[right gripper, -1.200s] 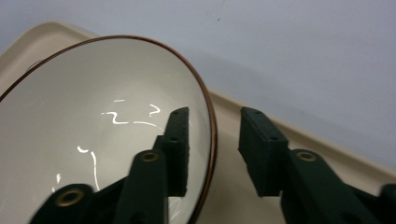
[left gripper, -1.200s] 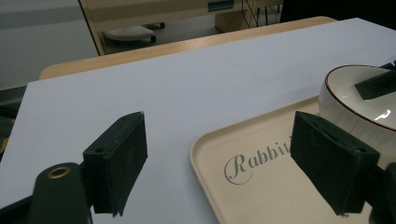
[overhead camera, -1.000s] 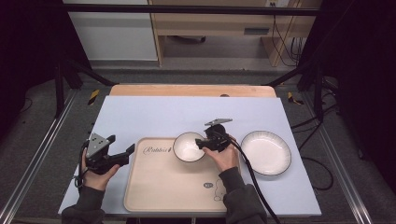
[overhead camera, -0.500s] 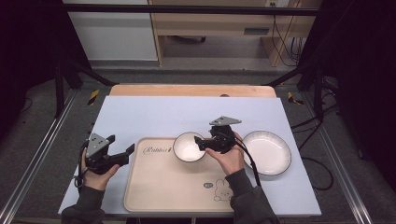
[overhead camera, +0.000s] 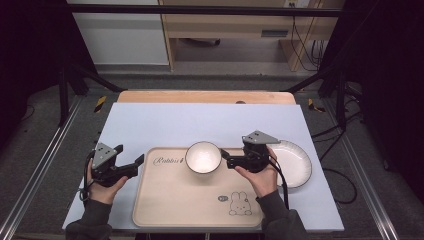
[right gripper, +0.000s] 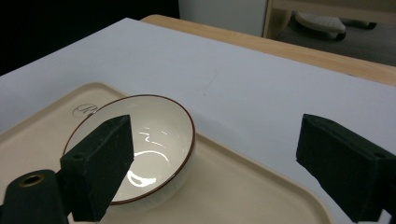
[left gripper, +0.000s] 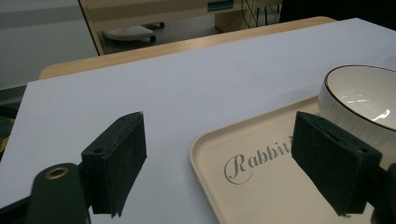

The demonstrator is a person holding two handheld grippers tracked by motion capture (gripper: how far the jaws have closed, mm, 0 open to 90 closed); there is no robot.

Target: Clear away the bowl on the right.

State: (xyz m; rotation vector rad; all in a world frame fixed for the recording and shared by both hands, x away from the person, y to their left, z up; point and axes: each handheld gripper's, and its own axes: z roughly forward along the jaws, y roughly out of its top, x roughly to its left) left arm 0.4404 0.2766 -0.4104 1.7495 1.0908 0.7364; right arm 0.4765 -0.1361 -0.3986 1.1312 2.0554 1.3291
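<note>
Where the tray (overhead camera: 175, 200) ends, a plate (overhead camera: 295, 162) sits beside it.

The bowl (right gripper: 149, 140) looks like glazed ceramic, glossy white inside with bright highlights, a thin brown rim and a faintly ribbed outer wall. The tray (overhead camera: 175, 200) is smooth, matt beige plastic with printed lettering. The table (overhead camera: 165, 125) carries a matt pale sheet over a wooden top. The plate (overhead camera: 295, 160) appears glossy white.
</note>
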